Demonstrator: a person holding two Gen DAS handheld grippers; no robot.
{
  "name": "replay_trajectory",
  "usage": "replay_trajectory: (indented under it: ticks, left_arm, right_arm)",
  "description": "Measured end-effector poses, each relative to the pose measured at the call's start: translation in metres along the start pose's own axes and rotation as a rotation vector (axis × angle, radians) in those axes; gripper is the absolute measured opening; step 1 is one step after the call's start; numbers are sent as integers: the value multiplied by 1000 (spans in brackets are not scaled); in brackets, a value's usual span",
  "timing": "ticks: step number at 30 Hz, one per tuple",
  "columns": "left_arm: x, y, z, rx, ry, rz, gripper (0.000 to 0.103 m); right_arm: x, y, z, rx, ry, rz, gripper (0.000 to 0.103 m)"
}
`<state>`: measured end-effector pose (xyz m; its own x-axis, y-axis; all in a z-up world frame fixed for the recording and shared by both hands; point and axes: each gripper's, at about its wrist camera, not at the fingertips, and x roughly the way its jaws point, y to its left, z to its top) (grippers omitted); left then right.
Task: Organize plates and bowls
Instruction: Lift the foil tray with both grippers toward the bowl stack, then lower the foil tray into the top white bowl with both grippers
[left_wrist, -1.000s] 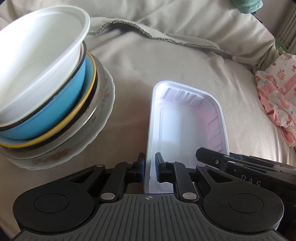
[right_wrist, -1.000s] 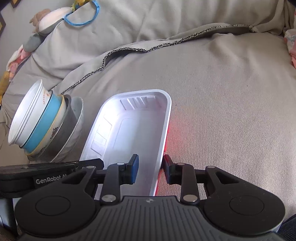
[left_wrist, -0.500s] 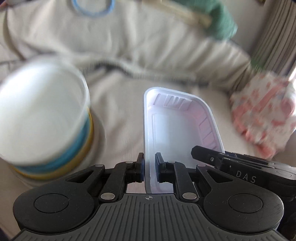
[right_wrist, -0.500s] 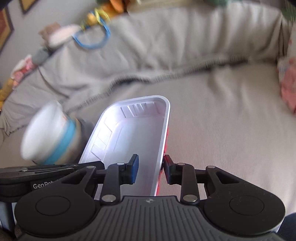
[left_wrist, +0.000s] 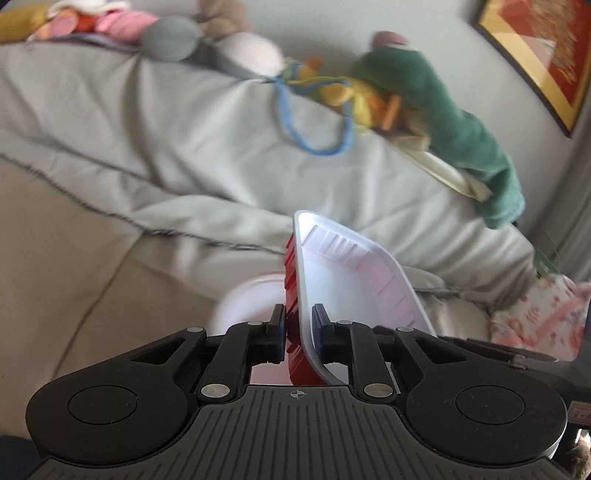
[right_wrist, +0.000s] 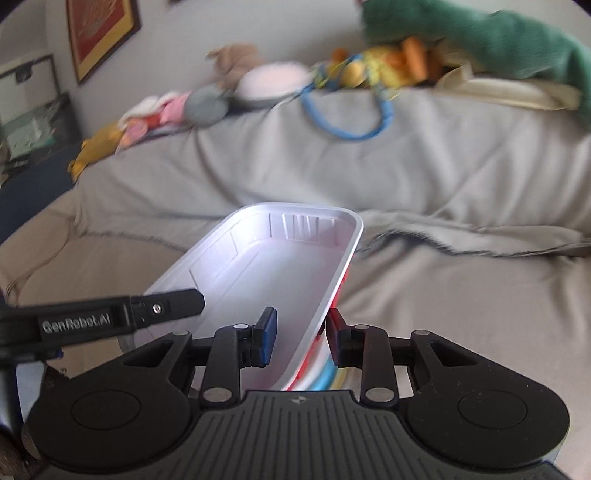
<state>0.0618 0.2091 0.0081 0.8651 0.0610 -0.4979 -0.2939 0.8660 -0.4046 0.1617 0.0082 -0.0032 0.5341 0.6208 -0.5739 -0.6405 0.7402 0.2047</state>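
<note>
My left gripper (left_wrist: 299, 334) has just loosened slightly, its pads beside the tray (left_wrist: 354, 280) wall; my right gripper (right_wrist: 301, 338) pinches the opposite wall. The white tray hangs tilted above the bowl stack (left_wrist: 251, 306) on the grey sofa (left_wrist: 110, 221)

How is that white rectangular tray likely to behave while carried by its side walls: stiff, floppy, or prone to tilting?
The white tray looks thin-walled and probably light. The left gripper and right gripper each pinch one long wall near the same end, so the far end may sag or twist. In the left wrist view it sits tilted, which suggests that it rotates easily. The ribbed walls probably add some stiffness.
</note>
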Motion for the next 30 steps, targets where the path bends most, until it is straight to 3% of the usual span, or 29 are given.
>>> replay_trajectory:
  ticks: [6,16,23,30]
  left_arm:
    - [26,30,8,-39,18,-21,17]
    - [64,38,21,-52,45,-30,16]
    - [36,39,18,-83,62,-93,20]
    - [25,35,2,-74,121,-86,20]
  right_arm:
    - [40,14,3,-12,59,-4,30]
    - [79,1,21,17,109,-34,29]
    - [58,1,21,23,92,-3,30]
    - [41,3,4,32,113,-2,30]
